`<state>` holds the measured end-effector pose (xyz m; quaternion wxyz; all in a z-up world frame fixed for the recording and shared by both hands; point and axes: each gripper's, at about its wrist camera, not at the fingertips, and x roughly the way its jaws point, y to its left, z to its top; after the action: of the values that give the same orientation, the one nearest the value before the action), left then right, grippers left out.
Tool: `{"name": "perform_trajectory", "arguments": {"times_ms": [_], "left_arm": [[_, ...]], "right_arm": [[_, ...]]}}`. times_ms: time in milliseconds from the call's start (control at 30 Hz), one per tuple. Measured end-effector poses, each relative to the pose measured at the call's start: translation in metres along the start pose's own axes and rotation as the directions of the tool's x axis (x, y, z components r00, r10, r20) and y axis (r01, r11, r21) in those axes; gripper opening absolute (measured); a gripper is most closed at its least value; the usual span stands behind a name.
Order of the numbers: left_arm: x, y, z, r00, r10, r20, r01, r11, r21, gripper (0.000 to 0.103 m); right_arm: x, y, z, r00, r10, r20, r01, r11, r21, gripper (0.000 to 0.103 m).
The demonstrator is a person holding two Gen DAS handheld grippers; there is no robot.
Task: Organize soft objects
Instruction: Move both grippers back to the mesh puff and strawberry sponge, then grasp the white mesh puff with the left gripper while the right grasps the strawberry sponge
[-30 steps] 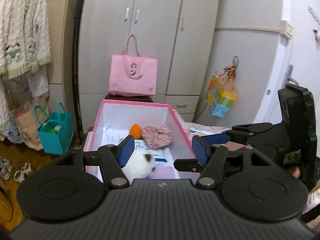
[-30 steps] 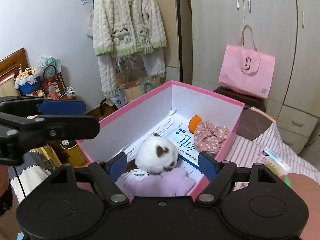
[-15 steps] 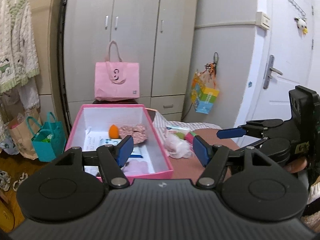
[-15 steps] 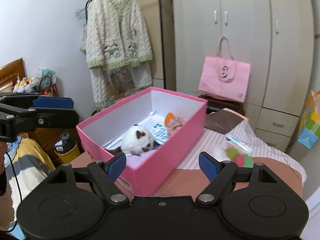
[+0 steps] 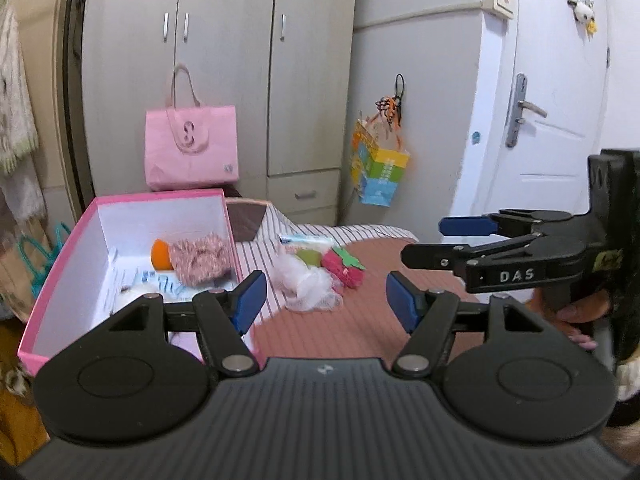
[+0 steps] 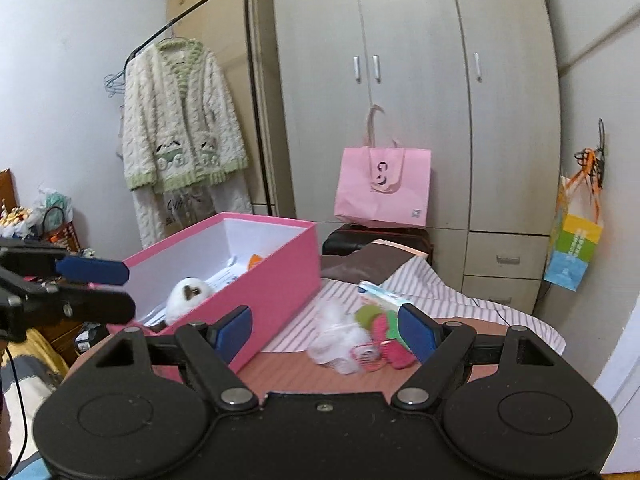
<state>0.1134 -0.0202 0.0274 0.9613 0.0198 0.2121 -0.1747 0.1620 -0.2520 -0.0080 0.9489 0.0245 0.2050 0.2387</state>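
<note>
Open-topped pink cardboard box with white lining [image 5: 132, 248], at left on the striped and brown bed cover [image 5: 360, 320]; serving as the collecting bin. Inside already: white plush toy with brown patch [image 6: 188, 294] at the near end, orange ball [image 5: 160, 254] and pink floral fabric scrunchie [image 5: 200, 256] at the far end, on printed paper sheets.

Outside, just right of the box: loose cluster of soft things not yet stowed, namely white mesh bath pouf [image 5: 308, 284], green felt piece [image 5: 310, 257] and red knitted strawberry [image 5: 342, 268], touching one another; small blue-and-white packet [image 6: 380, 294] just beyond.

Left gripper [image 5: 326, 300]: blue pads moderately apart, nothing between them, aimed toward the pouf. Right gripper [image 6: 326, 330]: pads spread wide, empty, framing the same cluster, presumably for a bulky, yielding grasp. Both pitched slightly downward, probably approaching the next pickup.

Background, unrelated: pink tote bag [image 6: 382, 188], cream cardigan [image 6: 180, 116] on a rail.
</note>
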Motion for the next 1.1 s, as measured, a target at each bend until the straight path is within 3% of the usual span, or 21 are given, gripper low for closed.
{"name": "perform_trajectory", "arguments": {"times_ms": [133, 333, 500, 700, 867, 967, 1100], "left_arm": [[0.019, -0.024, -0.003, 0.996, 0.068, 0.056, -0.072, 0.993, 0.088, 0.065], [0.057, -0.035, 0.001, 1.0, 0.021, 0.022, -0.021, 0.999, 0.036, 0.066], [0.101, -0.035, -0.001, 0.998, 0.057, 0.002, -0.057, 0.998, -0.033, 0.064], [0.162, -0.024, 0.002, 0.987, 0.125, -0.102, -0.141, 0.976, -0.163, 0.061], [0.202, -0.005, -0.003, 0.963, 0.203, -0.177, -0.247, 0.927, -0.283, 0.061], [0.213, 0.0, -0.006, 0.949, 0.244, -0.197, -0.295, 0.91, -0.292, 0.061], [0.222, 0.003, -0.013, 0.945, 0.238, -0.224, -0.3, 0.905, -0.302, 0.06]], "right_arm": [[0.011, -0.02, -0.002, 0.999, -0.034, -0.026, 0.035, 0.999, 0.027, 0.084], [0.021, -0.047, -0.001, 0.997, -0.054, -0.047, 0.055, 0.998, 0.04, 0.081], [0.033, -0.061, -0.002, 0.989, -0.148, -0.018, 0.148, 0.989, -0.02, 0.076], [0.07, -0.088, -0.006, 0.995, -0.072, -0.066, 0.075, 0.997, 0.033, 0.063], [0.106, -0.093, -0.013, 0.991, -0.005, -0.131, 0.004, 1.0, -0.009, 0.059], [0.122, -0.091, -0.016, 0.987, 0.023, -0.158, -0.03, 0.999, -0.037, 0.059], [0.138, -0.092, -0.018, 0.979, 0.073, -0.192, -0.085, 0.995, -0.053, 0.059]]}}
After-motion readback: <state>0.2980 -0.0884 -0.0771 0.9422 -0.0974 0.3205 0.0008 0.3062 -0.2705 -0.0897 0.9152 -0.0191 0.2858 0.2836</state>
